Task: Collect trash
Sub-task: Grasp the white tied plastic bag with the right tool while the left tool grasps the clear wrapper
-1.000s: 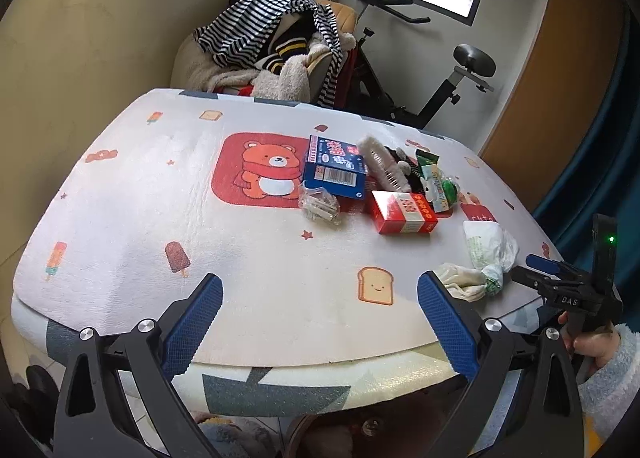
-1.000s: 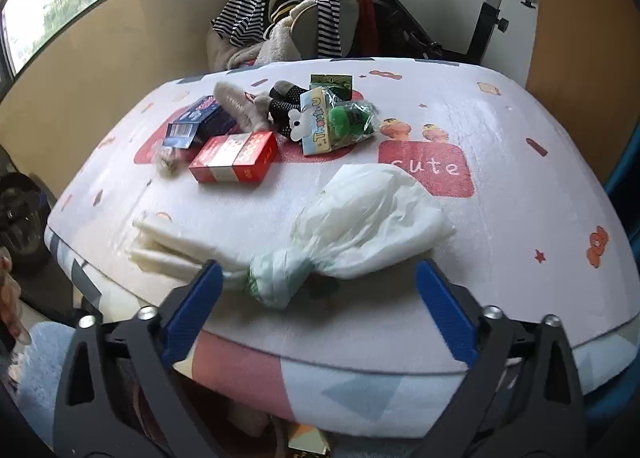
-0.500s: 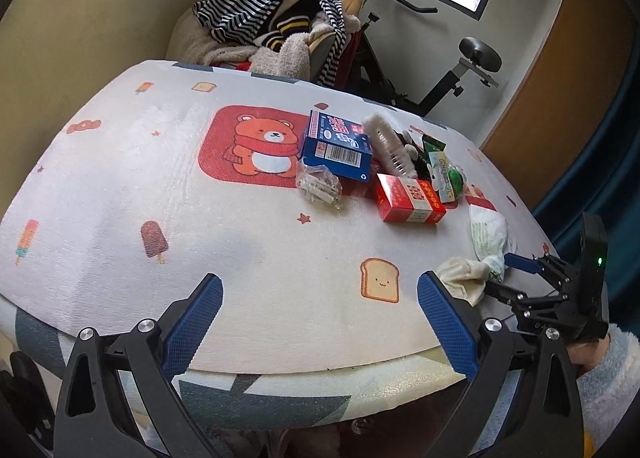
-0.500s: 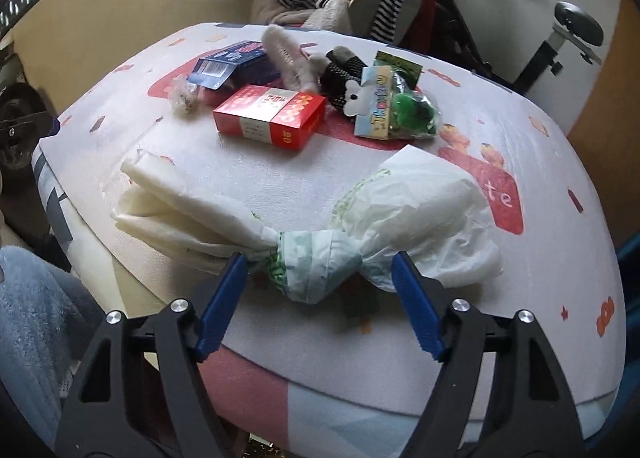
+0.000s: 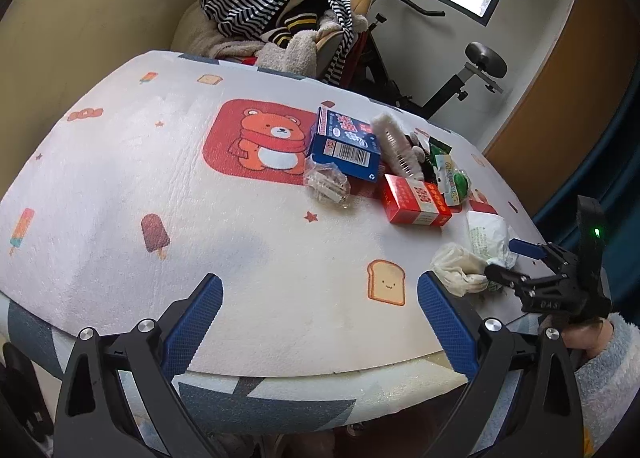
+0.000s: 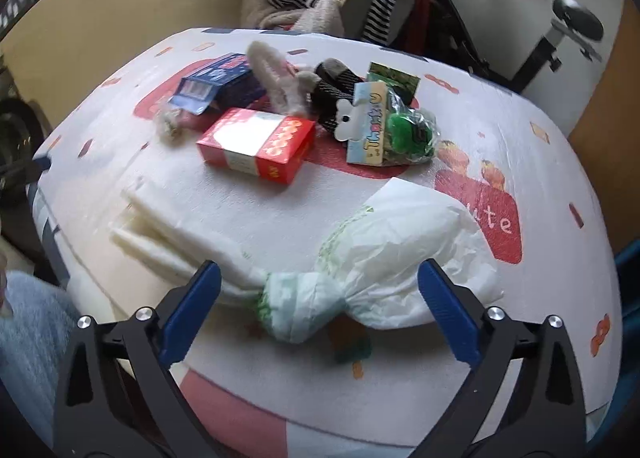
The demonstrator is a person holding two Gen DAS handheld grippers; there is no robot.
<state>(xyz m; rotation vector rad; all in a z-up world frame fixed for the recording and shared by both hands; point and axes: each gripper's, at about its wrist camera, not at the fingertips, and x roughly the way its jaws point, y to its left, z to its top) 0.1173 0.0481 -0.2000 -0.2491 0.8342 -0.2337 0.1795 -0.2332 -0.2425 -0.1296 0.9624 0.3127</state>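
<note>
Table (image 5: 120, 186) with printed cover bears all clutter. White plastic bag (image 6: 400, 250), knotted, contents hidden, lies at table's near edge. Red carton (image 6: 256, 144), blue carton (image 6: 218, 84) farther in, both closed. Right gripper (image 6: 320, 302) opening, straddling bag knot, pads clear. Left gripper (image 5: 320, 308) open, empty, over table edge.

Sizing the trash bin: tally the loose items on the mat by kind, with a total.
Cardboard boxes: 2, a blue box and a red box
Plastic bags or wrappers: 3, a white knotted bag, a clear wrapper, a green toy packet
Soft items: 2, a fuzzy sock, a dark plush piece
Total: 7
</note>
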